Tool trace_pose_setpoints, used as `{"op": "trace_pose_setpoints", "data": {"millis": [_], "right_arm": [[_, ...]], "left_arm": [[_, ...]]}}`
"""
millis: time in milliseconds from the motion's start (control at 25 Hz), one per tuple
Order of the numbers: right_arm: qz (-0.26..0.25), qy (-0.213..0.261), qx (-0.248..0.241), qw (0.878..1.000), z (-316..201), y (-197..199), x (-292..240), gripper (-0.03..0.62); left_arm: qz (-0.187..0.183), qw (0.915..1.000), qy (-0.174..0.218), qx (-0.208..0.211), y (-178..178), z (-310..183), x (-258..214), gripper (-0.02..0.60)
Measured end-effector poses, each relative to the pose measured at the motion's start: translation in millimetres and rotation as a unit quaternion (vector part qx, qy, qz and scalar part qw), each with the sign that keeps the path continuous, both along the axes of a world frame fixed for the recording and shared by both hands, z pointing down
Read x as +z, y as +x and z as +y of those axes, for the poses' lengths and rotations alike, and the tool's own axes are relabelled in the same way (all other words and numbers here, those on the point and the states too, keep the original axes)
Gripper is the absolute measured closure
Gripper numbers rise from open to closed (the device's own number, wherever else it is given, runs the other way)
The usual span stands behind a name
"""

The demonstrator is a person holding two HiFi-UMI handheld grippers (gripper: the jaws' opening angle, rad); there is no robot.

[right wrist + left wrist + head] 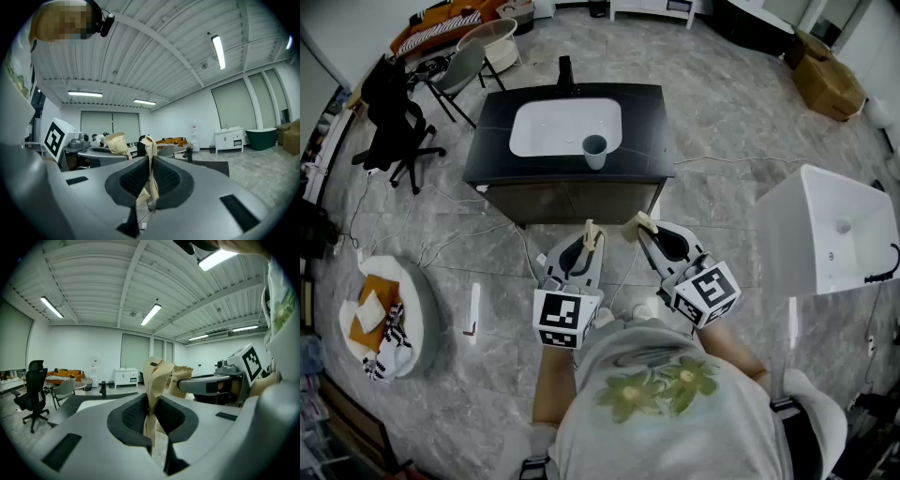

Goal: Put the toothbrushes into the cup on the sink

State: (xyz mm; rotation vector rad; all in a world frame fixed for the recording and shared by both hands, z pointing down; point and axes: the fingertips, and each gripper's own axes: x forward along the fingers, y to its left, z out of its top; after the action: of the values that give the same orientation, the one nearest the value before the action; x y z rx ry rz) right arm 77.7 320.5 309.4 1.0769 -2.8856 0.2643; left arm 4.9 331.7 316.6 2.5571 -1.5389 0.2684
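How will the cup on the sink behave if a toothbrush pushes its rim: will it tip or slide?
The cup looks small and taller than wide, so it is probably light and might tip. It stands on a smooth dark counter by the basin, so it may slide.

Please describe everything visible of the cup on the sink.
The cup is small, plain and grey-blue, with no handle visible. It stands upright, mouth up, at the front right edge of the white basin set in the black counter. Whether anything is inside cannot be told. Nothing else touches it.
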Motion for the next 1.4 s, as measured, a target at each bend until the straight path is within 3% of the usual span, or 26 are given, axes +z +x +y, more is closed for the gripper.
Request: {"op": "trace_pose_setpoints", "data": {"millis": [320, 640, 1400], "right_arm": [[0.007, -0.002, 0.035, 0.999, 6.3, -5.7, 22.8, 0.539], [0.028, -0.024, 0.066, 0.997, -9.8, -4.0, 44.7, 0.539], [0.004, 0.007, 0.032, 0.999, -195.5, -36.3, 21.5, 0.539]], "left_arm": [[0.016, 0.9998, -0.002, 0.009, -19.9, 0.7, 19.4, 0.526], [0.025, 0.9989, -0.023, 0.033, -17.9, -17.9, 40.2, 0.526], [0.013, 0.9996, -0.017, 0.017, -43.7, -196.8, 26.0, 0.526]]}}
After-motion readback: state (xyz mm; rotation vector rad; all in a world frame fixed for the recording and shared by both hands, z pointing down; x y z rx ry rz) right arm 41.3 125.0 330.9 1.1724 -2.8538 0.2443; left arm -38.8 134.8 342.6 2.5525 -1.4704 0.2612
